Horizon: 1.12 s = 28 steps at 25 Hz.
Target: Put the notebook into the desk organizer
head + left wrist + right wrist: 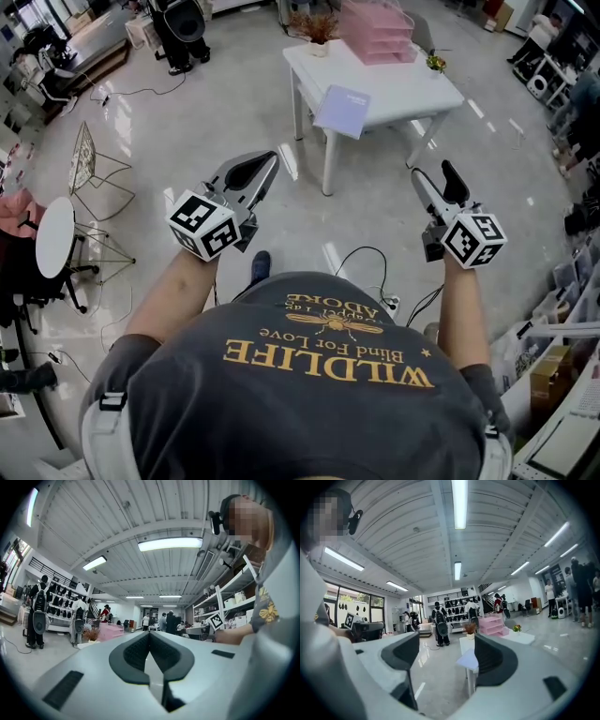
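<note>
One notebook (pixel 342 111), one organizer (pixel 377 33) — two claws (pixel 270 161) (pixel 433 172)

T-shirt (pixel 281 412): "WILDLIFE" ("Blind For Love")

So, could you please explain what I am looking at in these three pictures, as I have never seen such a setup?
No robot here: a person holds a left hand-held gripper and a right hand-held gripper, each with a marker cube. The head view comes from a camera on the person's head, looking down; the other two come from cameras riding on each gripper, looking along its jaws. The left one's jaws are together, the right one's apart, and both hold nothing. Ahead stands a white table bearing a pink desk organizer, a lavender notebook overhanging the near edge, and a small plant.
</note>
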{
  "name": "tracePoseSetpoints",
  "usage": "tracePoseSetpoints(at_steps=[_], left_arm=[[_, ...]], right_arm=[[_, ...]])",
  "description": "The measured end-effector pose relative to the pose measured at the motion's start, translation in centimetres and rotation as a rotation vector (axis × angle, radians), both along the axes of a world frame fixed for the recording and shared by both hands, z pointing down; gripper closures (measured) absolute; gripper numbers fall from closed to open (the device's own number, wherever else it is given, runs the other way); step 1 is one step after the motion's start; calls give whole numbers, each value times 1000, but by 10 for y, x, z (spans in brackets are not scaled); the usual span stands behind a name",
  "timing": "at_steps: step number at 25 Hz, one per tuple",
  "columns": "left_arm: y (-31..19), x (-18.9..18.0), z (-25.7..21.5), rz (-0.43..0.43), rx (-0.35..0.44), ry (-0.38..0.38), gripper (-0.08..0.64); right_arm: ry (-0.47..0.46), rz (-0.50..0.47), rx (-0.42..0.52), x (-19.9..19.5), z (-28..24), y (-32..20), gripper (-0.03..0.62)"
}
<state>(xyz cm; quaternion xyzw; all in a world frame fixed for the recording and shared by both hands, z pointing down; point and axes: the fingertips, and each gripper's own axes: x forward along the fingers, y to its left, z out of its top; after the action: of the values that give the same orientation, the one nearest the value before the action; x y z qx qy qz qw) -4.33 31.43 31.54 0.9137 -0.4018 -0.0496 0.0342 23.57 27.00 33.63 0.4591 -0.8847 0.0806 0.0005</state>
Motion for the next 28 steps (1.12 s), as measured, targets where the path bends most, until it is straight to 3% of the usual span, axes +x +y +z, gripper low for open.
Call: tracePoseSetpoints(at_steps=[4,9,18,23,28], left_arm=[[-46,-20,10,42,10,16,560],[-138,-63,14,116,42,45,559],[-291,-128,0,273,51,18,560],[-349,-135,4,314,41,17,560],[-387,-117,11,335,18,25,560]], right_arm=[[17,27,-6,-21,5,-36,241],[25,101,9,-62,-1,-107,241],[25,242,17,-136,-21,-229,241],[23,280,11,-144,-22,-278,241],[21,297,-15,-126,-12,-306,241]])
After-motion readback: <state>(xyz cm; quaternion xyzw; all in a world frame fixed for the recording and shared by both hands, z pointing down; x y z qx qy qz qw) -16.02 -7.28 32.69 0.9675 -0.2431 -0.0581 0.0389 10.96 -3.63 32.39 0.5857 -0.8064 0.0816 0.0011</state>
